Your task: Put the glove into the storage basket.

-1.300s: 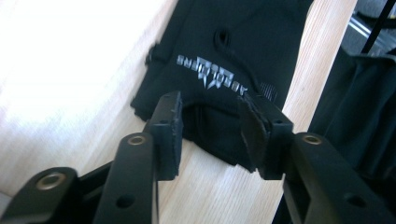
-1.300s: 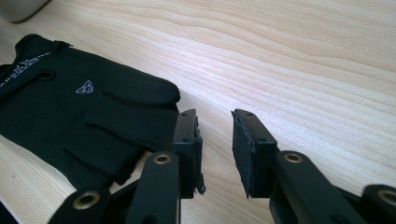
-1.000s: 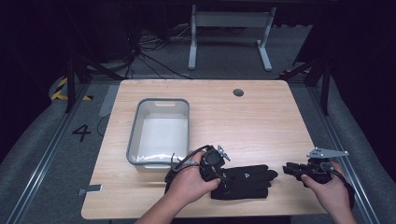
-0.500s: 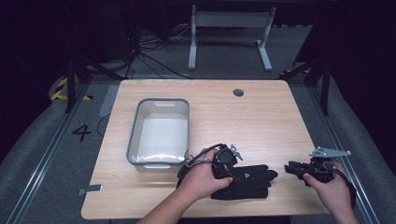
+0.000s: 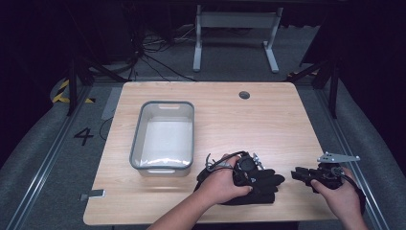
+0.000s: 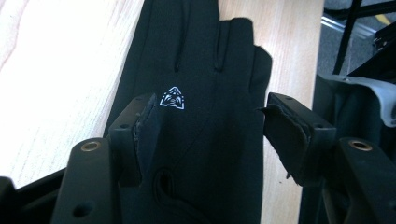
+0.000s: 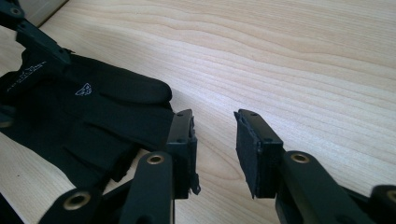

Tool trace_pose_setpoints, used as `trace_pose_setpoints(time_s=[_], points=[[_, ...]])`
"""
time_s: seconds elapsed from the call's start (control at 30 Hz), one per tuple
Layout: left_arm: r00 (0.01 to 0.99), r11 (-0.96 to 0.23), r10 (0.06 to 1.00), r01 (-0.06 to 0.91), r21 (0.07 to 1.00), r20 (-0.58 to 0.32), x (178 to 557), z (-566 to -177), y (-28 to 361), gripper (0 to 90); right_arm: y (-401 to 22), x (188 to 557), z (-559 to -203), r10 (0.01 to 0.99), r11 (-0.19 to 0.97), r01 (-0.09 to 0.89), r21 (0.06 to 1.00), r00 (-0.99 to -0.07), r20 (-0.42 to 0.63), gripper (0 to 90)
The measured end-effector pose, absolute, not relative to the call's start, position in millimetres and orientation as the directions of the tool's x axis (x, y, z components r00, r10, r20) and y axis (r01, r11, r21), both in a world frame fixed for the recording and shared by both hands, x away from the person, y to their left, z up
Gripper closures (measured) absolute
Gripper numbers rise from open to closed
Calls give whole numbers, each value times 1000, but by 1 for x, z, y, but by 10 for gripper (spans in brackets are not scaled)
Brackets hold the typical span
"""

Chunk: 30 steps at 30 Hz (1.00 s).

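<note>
Black glove (image 5: 261, 184) lies flat, fingers toward the right hand-held gripper (image 5: 299, 173); both grippers' jaws stand apart.

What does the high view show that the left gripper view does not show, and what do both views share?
The high view alone shows the grey bin left of the work, the round hole near the table's far edge, and the right gripper, open above bare wood beside the glove. The left gripper view alone shows the small white triangle logo and the left gripper, whose jaws have just been opening and now stand apart over the fabric. Both share the black glove lying flat on the wooden table.
</note>
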<state>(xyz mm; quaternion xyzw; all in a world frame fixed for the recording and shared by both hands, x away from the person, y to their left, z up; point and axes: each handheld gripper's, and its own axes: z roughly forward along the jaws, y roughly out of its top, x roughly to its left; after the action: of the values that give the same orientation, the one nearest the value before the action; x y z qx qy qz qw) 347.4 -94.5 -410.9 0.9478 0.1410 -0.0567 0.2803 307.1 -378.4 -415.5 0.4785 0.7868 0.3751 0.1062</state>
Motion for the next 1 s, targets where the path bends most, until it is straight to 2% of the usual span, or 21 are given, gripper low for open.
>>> trace_pose_setpoints(time_s=[0.3, 0.5, 0.73, 1.0], points=[[957, -839, 259, 290, 461, -131, 351, -424, -95, 303, -378, 308, -416, 829, 260, 670, 695, -524, 195, 664], [953, -845, 271, 303, 441, -136, 351, -431, -96, 282, -376, 307, -416, 826, 264, 670, 694, -529, 196, 656], [954, -846, 260, 298, 441, -146, 351, -435, -96, 278, -375, 307, -417, 822, 273, 667, 693, -536, 192, 652], [968, -848, 228, 250, 468, -104, 347, -439, -93, 277, -373, 307, -417, 821, 272, 662, 699, -538, 190, 648]])
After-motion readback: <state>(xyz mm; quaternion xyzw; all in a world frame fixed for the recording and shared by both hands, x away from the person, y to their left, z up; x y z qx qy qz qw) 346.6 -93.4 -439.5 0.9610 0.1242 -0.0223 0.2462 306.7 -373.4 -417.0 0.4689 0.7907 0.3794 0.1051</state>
